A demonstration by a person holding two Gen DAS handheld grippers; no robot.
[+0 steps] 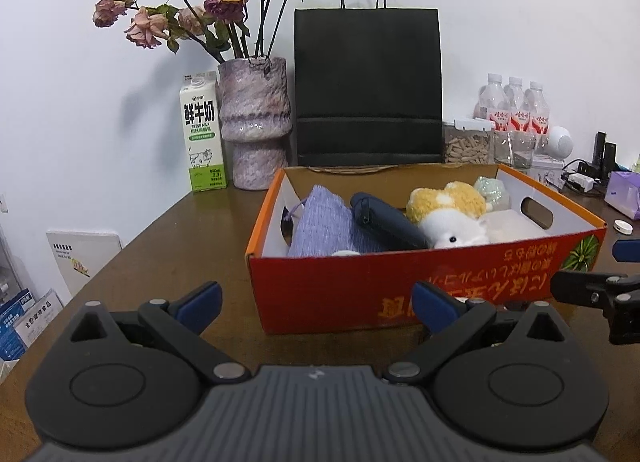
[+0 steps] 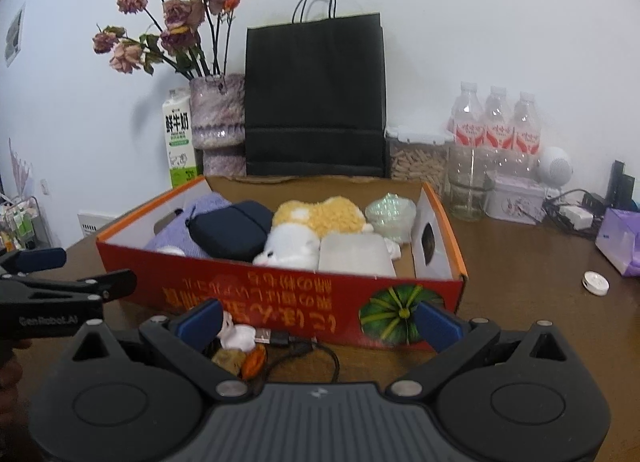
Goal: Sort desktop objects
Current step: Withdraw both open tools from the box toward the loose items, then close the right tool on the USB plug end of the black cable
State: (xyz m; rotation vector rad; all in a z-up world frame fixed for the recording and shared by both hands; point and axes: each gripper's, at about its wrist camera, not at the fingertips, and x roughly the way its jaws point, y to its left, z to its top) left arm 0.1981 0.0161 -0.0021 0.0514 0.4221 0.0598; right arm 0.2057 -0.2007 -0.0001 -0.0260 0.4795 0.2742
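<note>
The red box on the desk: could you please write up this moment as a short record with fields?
container: red cardboard box, open top, on brown table
inside box: purple pouch, navy case, plush toy, grey flat item
still outside: USB cable and small items in front of box; white round cap to its right
left gripper: open, empty
right gripper: open, empty

Black left gripper [image 1: 316, 306], blue-padded fingers [image 1: 202, 298], silver screws, ribbed grey housing
</note>
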